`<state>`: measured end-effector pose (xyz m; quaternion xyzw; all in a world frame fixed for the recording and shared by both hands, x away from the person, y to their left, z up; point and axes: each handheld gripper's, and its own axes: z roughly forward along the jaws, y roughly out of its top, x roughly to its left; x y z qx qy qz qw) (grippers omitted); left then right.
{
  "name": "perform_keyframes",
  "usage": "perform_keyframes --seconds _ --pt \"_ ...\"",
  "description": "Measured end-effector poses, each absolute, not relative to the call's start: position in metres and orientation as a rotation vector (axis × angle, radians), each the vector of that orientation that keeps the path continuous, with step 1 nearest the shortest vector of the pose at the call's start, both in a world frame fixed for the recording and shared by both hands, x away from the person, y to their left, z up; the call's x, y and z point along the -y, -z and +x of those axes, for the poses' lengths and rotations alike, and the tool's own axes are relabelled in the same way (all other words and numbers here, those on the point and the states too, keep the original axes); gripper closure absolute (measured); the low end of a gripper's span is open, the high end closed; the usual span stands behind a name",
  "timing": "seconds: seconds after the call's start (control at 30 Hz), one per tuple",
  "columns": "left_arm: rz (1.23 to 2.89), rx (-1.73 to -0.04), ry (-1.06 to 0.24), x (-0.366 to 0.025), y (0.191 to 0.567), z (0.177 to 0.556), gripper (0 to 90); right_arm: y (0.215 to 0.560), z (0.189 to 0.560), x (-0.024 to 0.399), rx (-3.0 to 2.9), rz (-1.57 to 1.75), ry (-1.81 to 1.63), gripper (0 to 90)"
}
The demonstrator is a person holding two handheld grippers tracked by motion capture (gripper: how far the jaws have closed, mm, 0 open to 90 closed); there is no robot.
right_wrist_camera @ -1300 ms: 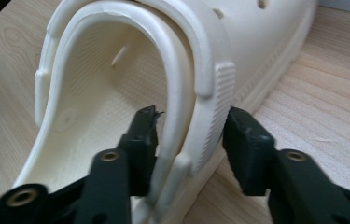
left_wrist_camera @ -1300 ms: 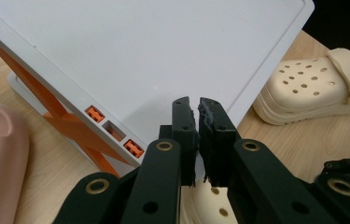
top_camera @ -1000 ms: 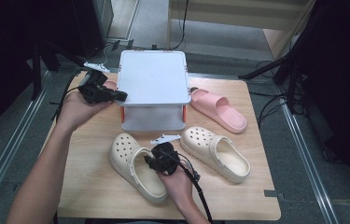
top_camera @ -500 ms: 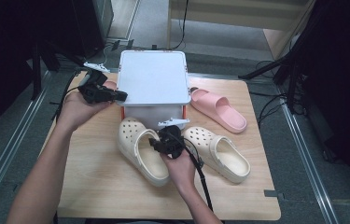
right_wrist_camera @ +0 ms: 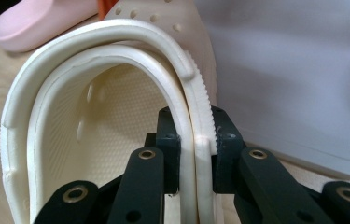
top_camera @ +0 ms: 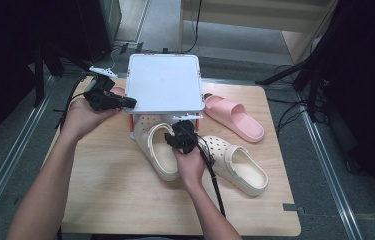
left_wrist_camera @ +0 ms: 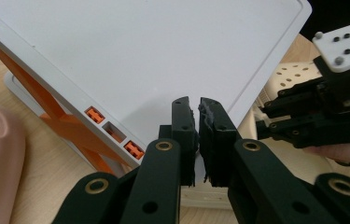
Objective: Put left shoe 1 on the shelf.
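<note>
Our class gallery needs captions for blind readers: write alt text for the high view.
A right gripper clamps the rim of a cream clog, its toe under a white rack on a wooden table. The left gripper pinches the rack's left edge; a second clog and a pink slide lie to the right.

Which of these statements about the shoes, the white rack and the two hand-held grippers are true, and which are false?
1. The right hand-held gripper is clamped on the rim of a cream clog. True.
2. The left hand-held gripper stands wide open. False: its jaws are nearly together at the edge of the white shoe rack.
3. A pink slide sandal lies on the table to the right of the rack. True.
4. Both cream clogs are under the rack's shelf. False: the second clog lies in the open on the wooden table.
5. The rack's side braces are blue. False: they are orange.
</note>
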<state>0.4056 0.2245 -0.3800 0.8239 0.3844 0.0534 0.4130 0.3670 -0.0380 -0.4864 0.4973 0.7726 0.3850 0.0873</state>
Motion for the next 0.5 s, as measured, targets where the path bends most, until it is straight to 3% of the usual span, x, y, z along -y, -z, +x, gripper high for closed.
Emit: perform_keyframes --seconds 0.5 --pt "2.067 -0.967 -0.138 -0.225 0.380 0.406 84.0 0.492 0.375 0.022 -2.250 1.545 -1.181 72.5"
